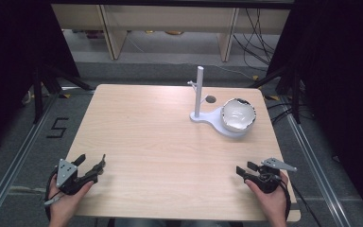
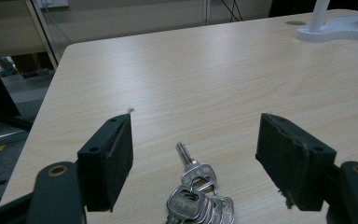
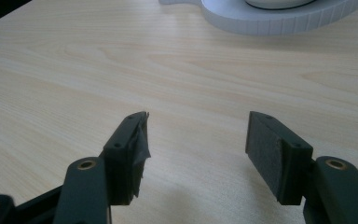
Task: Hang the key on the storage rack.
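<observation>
A bunch of silver keys (image 2: 198, 196) lies on the light wooden table (image 1: 160, 142) near its front left corner. My left gripper (image 2: 196, 135) stands open around the keys, with a wide gap between each pad and the bunch. From above, the keys (image 1: 102, 163) show just past the left gripper (image 1: 92, 168), which a hand holds at the table's left edge. At the front right, my right gripper (image 1: 244, 169) is open above bare wood with nothing between its fingers, as its own view confirms (image 3: 198, 135).
A white stand (image 1: 199, 92) with an upright post and a small hook rises at the back right of the table. A white bowl (image 1: 237, 114) rests on its flat base (image 3: 270, 18). Behind the base is a round hole (image 1: 211, 99) in the table.
</observation>
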Available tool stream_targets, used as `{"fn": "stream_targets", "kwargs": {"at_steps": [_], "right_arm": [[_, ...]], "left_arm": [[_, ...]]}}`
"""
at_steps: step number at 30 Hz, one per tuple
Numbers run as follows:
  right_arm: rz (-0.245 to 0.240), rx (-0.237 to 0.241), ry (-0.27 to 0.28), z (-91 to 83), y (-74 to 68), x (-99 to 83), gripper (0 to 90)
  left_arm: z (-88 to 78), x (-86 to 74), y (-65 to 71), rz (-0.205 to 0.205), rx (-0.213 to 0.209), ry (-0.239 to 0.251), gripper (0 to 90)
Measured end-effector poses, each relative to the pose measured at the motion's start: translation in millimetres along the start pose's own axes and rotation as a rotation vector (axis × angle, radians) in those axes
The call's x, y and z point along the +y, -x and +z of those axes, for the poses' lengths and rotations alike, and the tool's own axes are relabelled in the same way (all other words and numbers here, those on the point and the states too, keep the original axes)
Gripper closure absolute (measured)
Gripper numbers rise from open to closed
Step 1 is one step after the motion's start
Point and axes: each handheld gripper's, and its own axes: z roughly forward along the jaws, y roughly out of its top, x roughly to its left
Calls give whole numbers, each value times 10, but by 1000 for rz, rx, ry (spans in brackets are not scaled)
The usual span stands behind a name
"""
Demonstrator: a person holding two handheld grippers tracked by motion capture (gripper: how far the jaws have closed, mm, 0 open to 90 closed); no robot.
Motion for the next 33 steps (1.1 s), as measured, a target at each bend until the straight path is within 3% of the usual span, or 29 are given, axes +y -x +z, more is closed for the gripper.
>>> {"fn": "stream_targets", "kwargs": {"at_steps": [5,7,8,10,15,17,18,20,21,22,23,24,25,26,28,29,30,32,33], "right_arm": [[21,15,3,-27,13,1,401],[48,12,-7,-15,-22,-1,400],[8,12,-4,-11,1,4,400],[-13,-17,-15,-11,3,4,400],[-7,-9,-8,-8,3,3,399],[0,-6,-5,-4,4,2,399],[4,-5,-8,-4,2,4,399],[5,-3,-9,-5,-1,4,399],[5,-2,-9,-5,0,5,399],[6,-4,-8,-3,2,4,399],[10,3,-11,-1,2,6,399],[31,1,-25,-16,-18,9,399],[6,-6,-39,-19,1,16,399],[3,-7,-39,-16,3,16,399],[7,18,-21,8,-1,10,399],[6,16,-20,10,-3,9,399],[-1,16,-20,10,2,8,398],[1,17,-17,12,-1,7,397],[-1,17,-20,10,2,8,396]], "left_arm": [[20,3,-2,-4,6,-7,269],[36,14,-1,-1,7,-42,278],[51,16,-6,-5,4,-51,280],[74,25,-15,-11,1,-80,281],[100,120,-42,-3,1,-143,280],[132,240,-90,14,-24,-222,282],[132,240,-90,14,-24,-222,280],[197,368,-157,55,-72,-357,271],[197,368,-157,55,-72,-357,269],[245,459,-240,172,-126,-461,273],[257,475,-216,136,-122,-505,278],[278,496,-212,126,-128,-545,283],[300,510,-213,124,-137,-568,282],[325,542,-228,156,-150,-617,282],[361,568,-222,157,-168,-711,279],[361,568,-222,157,-168,-711,279],[408,564,-221,177,-202,-789,276],[441,564,-214,214,-222,-853,278],[441,564,-214,214,-222,-853,281]]}}
